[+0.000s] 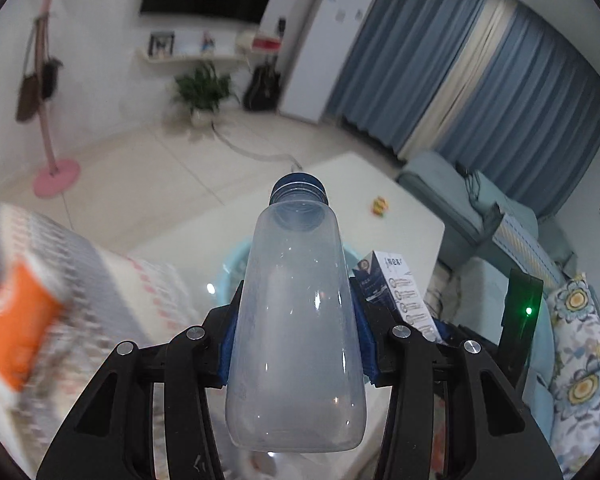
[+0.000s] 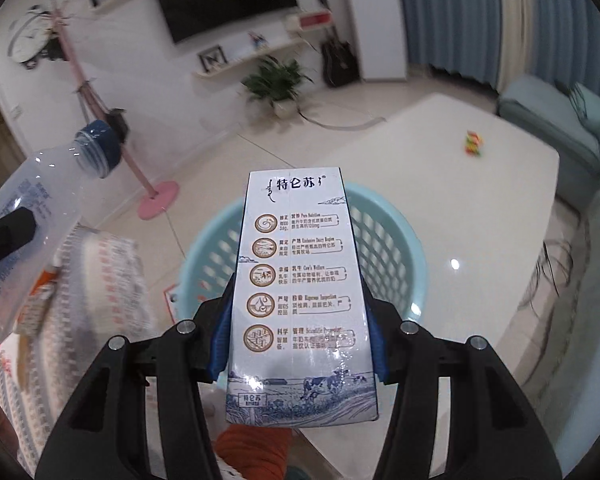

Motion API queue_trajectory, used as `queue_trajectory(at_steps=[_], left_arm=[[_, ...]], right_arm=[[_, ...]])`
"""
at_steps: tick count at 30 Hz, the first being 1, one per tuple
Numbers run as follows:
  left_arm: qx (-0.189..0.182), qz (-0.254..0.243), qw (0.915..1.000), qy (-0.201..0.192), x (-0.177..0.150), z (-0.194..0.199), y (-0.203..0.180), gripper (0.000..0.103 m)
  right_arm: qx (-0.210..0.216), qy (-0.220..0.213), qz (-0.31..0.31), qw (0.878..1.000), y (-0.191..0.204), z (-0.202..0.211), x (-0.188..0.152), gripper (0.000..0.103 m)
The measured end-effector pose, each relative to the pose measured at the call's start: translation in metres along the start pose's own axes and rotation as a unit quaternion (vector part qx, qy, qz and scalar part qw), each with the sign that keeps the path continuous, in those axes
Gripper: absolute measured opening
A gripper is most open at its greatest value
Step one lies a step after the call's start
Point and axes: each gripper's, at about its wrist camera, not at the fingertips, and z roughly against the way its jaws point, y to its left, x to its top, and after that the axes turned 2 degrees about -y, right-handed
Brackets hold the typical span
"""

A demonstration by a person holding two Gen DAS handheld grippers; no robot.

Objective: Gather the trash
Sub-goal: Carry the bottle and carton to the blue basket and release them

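My left gripper [image 1: 296,332] is shut on a clear empty plastic bottle [image 1: 296,320] with a dark blue cap, its blue pads pressed on both sides. The bottle points forward over a light blue slatted basket [image 1: 230,268] that it mostly hides. My right gripper [image 2: 298,332] is shut on a white and blue milk carton [image 2: 300,296], held upright above the same light blue basket [image 2: 392,240] on the white table [image 2: 480,208]. In the right wrist view the bottle [image 2: 36,216] and the left gripper's finger show at the left. The carton [image 1: 396,292] shows at the right of the left wrist view.
A small colourful wrapper [image 2: 474,143] lies far back on the table. A patterned cloth [image 2: 84,292] with an orange item [image 1: 16,328] lies to the left. A blue sofa [image 1: 472,204] with floral cushions runs along the right. A pink coat stand [image 2: 158,200] stands on the tiled floor.
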Motion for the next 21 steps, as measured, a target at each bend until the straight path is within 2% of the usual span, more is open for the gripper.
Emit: queue_trajectory(at_steps=[7,12,13,17,21], left_arm=[[0.007,0.005,0.9971,0.076,-0.021,-0.079,0.003,0.045],[0.008,0.006,0.9948,0.101,-0.032,-0.099,0.006,0.045],[0.008,0.008,0.9946,0.104,-0.033,-0.101,0.004,0.045],[0.003,0.003,0.9964,0.085,-0.03,-0.091,0.004,0.058],[0.004,-0.006,0.9974,0.072,-0.027,-0.078,0.002,0.058]], right_arm=[[-0.019,0.043,-0.017,0.999,-0.021,-0.036,-0.015,0.051],[-0.02,0.058,-0.03,0.998,-0.03,-0.049,-0.018,0.051],[-0.019,0.059,-0.032,0.998,-0.03,-0.05,-0.018,0.051],[-0.017,0.057,-0.041,0.997,-0.036,-0.051,-0.016,0.051],[-0.015,0.054,-0.044,0.997,-0.037,-0.046,-0.016,0.051]])
